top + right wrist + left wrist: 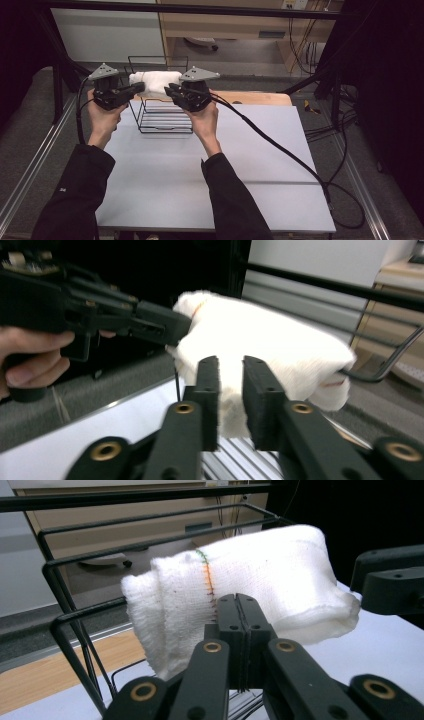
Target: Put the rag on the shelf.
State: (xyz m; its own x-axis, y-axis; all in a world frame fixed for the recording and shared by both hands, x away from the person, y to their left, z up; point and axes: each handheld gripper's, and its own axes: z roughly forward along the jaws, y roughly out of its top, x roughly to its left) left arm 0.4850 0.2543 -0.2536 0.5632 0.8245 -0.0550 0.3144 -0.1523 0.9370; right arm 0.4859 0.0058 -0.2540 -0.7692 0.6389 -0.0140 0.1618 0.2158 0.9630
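A folded white cloth (156, 80) with a coloured stitch line (207, 577) hangs over the far side of a black wire basket (165, 122). My left gripper (141, 88) comes at it from the left. In the left gripper view its jaws (237, 600) are pressed together, shut on the cloth's near edge. My right gripper (169, 91) meets the cloth from the right. Its jaws (231, 362) stand apart, open, and the cloth (260, 340) shows in the gap at their tips. The left gripper (172, 326) touches the cloth's far end in the right gripper view.
The basket's wire rim (65, 565) runs behind and below the cloth. The basket stands at the back of a pale grey table (200, 170). Cables (280, 145) trail over the table's right side. A wooden board (260, 97) lies behind the right hand.
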